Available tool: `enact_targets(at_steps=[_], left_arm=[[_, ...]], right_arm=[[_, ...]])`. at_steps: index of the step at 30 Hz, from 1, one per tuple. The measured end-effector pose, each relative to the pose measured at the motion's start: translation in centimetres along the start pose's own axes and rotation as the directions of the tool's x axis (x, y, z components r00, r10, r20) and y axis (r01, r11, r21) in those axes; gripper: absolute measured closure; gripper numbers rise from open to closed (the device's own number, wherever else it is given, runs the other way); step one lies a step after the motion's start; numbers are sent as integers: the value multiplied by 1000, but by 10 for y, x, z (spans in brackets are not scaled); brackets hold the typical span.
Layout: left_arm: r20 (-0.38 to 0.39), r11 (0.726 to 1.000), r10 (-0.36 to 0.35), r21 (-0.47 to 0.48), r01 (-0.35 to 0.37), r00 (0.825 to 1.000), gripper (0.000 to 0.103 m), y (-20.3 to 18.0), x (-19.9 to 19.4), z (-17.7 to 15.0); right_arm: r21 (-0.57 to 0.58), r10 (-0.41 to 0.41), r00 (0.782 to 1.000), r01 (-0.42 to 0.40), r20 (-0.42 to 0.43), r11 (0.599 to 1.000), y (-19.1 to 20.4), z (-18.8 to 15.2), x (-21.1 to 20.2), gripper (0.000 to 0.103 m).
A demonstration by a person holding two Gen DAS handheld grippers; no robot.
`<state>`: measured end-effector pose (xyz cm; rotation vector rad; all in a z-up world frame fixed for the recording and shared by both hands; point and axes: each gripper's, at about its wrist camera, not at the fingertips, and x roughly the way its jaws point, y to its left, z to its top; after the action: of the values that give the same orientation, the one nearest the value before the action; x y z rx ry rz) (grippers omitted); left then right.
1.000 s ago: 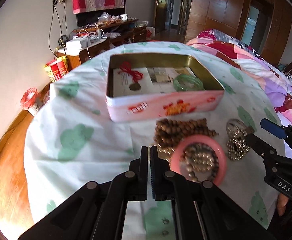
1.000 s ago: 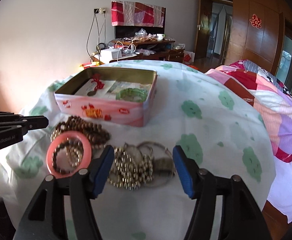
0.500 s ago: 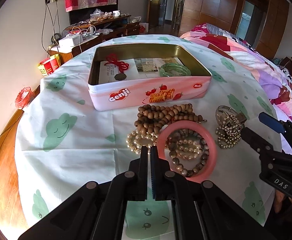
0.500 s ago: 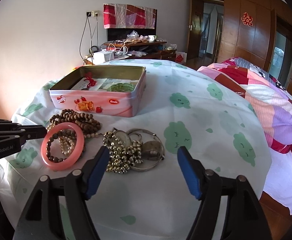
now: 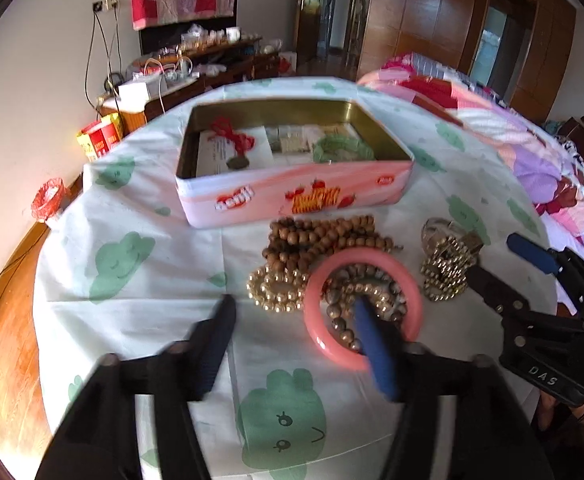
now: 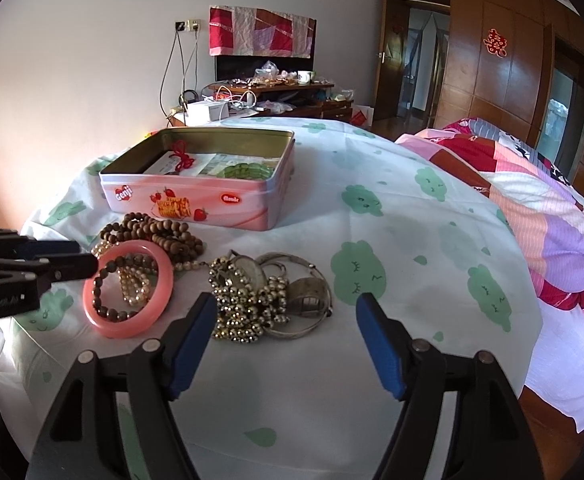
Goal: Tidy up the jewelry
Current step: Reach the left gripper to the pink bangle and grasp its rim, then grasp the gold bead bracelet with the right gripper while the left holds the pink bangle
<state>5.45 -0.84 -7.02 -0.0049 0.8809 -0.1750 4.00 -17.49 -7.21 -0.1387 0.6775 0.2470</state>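
An open pink tin [image 5: 292, 196] [image 6: 212, 200] holds a red knot charm, papers and a green bangle [image 5: 341, 148]. In front of it lie brown wooden beads [image 5: 323, 236] [image 6: 152, 232], a pearl bracelet [image 5: 276, 288], a pink bangle [image 5: 323, 344] [image 6: 128, 292] with dark beads inside, and a pile of gold beads and silver bangles [image 5: 447, 264] [image 6: 268, 300]. My left gripper [image 5: 292, 320] is open, its right finger over the pink bangle. My right gripper [image 6: 284, 324] is open and empty, just short of the gold and silver pile.
The round table wears a white cloth with green clouds [image 6: 391, 240]. A bed with a pink quilt [image 6: 551, 216] stands to the right. A cluttered wooden cabinet [image 6: 268, 96] is against the far wall. Wooden floor [image 5: 8, 340] shows at left.
My left gripper has opened from shut and moved in over the pink bangle. My right gripper has stayed open and moved only slightly, still just short of the gold and silver pile.
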Motion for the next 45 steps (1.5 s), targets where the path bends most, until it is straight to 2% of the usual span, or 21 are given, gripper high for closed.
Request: enact_targets(at_steps=[2, 5, 8, 11, 17, 28, 32, 39, 45], left_arm=[[2, 1000, -6, 1, 6, 1000, 39, 1, 0, 0], [-13, 998, 59, -8, -59, 998, 39, 6, 4, -1], [-15, 996, 85, -26, -85, 996, 39, 13, 4, 0], [-15, 997, 72, -9, -72, 997, 39, 10, 4, -2], [-30, 995, 92, 29, -91, 995, 40, 3, 10, -5], [-51, 995, 52, 85, -47, 997, 75, -8, 20, -9], [-37, 996, 42, 76, -39, 998, 94, -7, 16, -8], [13, 997, 3, 73, -4, 1000, 94, -7, -1, 0], [62, 1000, -8, 28, 6, 998, 94, 4, -16, 12]], right_arm=[[1, 1, 1000, -1, 1, 1000, 0, 0, 0, 29], [1, 0, 1000, 0, 0, 1000, 0, 0, 0, 29], [-1, -1, 1000, 1, 2, 1000, 0, 0, 0, 29], [-6, -3, 1000, 3, 3, 1000, 0, 0, 0, 25], [-11, -6, 1000, 6, 5, 1000, 1, -1, 0, 25], [-25, -15, 1000, 15, 1, 1000, 5, -2, 0, 20], [-31, -15, 1000, 15, 3, 999, 5, -2, 0, 20], [27, -2, 1000, 2, 5, 1000, -6, 1, 0, 20], [15, 10, 1000, -10, 14, 1000, -4, 5, 0, 21]])
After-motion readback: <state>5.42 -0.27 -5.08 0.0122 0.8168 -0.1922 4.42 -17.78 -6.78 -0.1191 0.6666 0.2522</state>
